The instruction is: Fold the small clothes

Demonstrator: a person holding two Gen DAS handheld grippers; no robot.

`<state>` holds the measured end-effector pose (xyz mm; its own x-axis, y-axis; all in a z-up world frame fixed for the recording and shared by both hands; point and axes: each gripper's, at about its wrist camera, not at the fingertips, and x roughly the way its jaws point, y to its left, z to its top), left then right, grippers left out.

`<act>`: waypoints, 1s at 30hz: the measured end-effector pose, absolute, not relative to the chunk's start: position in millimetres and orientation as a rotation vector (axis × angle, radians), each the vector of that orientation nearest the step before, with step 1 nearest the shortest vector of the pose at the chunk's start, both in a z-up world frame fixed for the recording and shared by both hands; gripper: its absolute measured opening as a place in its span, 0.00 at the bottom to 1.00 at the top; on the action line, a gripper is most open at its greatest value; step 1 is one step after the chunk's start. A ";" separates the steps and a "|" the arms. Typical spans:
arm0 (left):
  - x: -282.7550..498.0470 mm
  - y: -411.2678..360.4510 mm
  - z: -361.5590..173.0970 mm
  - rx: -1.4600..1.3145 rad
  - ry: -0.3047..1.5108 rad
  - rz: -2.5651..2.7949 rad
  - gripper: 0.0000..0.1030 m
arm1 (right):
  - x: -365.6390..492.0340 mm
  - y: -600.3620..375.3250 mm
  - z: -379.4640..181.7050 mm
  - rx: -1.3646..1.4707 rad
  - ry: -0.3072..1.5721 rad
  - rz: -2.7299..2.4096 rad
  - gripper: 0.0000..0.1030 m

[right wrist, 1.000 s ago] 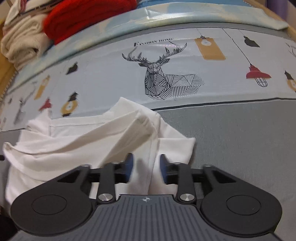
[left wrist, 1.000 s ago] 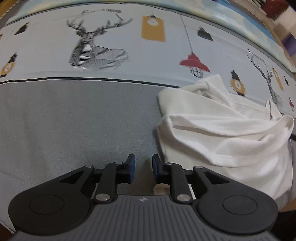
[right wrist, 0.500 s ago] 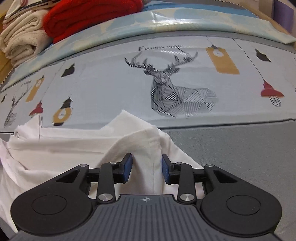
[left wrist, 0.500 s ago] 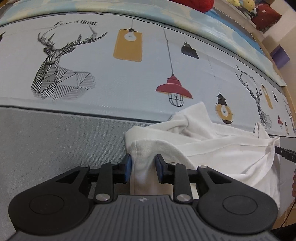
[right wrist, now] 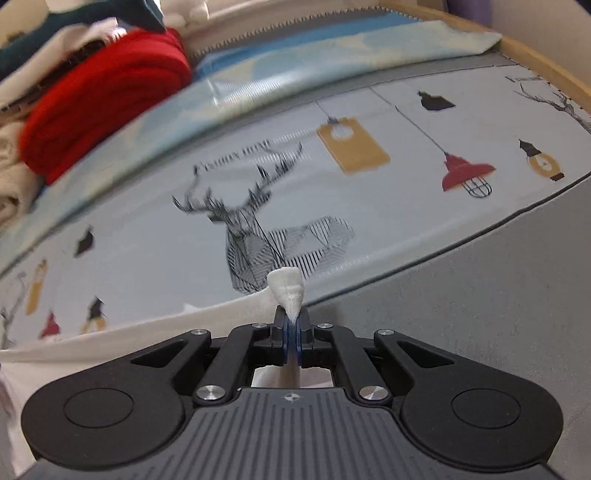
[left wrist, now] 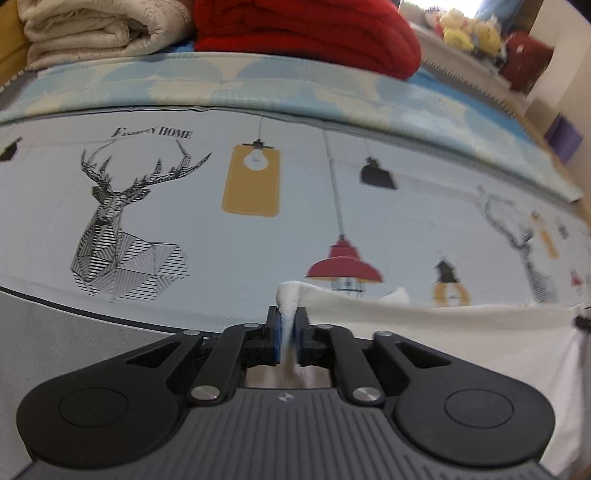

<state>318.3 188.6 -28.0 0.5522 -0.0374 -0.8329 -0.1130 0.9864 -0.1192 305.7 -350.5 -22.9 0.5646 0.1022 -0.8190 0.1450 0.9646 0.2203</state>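
Observation:
A white garment [left wrist: 443, 332] lies on the printed bedsheet [left wrist: 184, 236] and stretches off to the right in the left wrist view. My left gripper [left wrist: 287, 321] has its blue pads pressed on a corner of the garment; its jaws are closing, and a tuft of cloth sticks up above them. In the right wrist view the same white garment [right wrist: 147, 332] runs off to the left. My right gripper [right wrist: 291, 325] is shut on another corner, and a pinched tuft [right wrist: 286, 286] pokes out past the fingertips. The cloth hangs taut between the two grippers.
A red folded blanket [left wrist: 306, 33] and a beige one [left wrist: 99, 29] lie stacked at the far side of the bed. Plush toys [left wrist: 465, 29] sit at the back right. A grey strip of the sheet [right wrist: 480, 295] is nearest, and a wooden bed edge [right wrist: 535, 51] runs behind.
Both grippers closed on the white garment, which lay crumpled between open jaws before. Both cameras have tipped up, and the cloth is now pulled into a taut line.

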 end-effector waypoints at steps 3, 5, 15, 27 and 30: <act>314.4 196.7 -21.1 -0.190 0.977 0.061 0.10 | 305.6 -347.7 -16.2 0.225 0.956 -0.081 0.16; 306.9 204.7 -12.0 -0.266 0.969 0.009 0.10 | 300.7 -351.1 -5.8 0.212 0.916 -0.061 0.22; 241.7 155.3 -69.8 0.178 1.372 -0.454 0.05 | 241.0 -337.1 -30.3 -0.009 1.203 0.513 0.22; 224.7 191.6 -56.2 -0.051 1.288 -0.272 0.70 | 207.2 -359.9 -34.4 0.022 1.297 0.408 0.55; 229.3 194.5 -69.5 -0.090 1.326 -0.243 0.70 | 206.9 -362.7 -41.6 0.051 1.331 0.373 0.58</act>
<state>229.3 194.5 -69.5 0.2219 -0.2263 -0.9484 0.1243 0.9713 -0.2027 206.9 -362.7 -41.6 0.1878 0.2938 -0.9372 -0.2356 0.9398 0.2474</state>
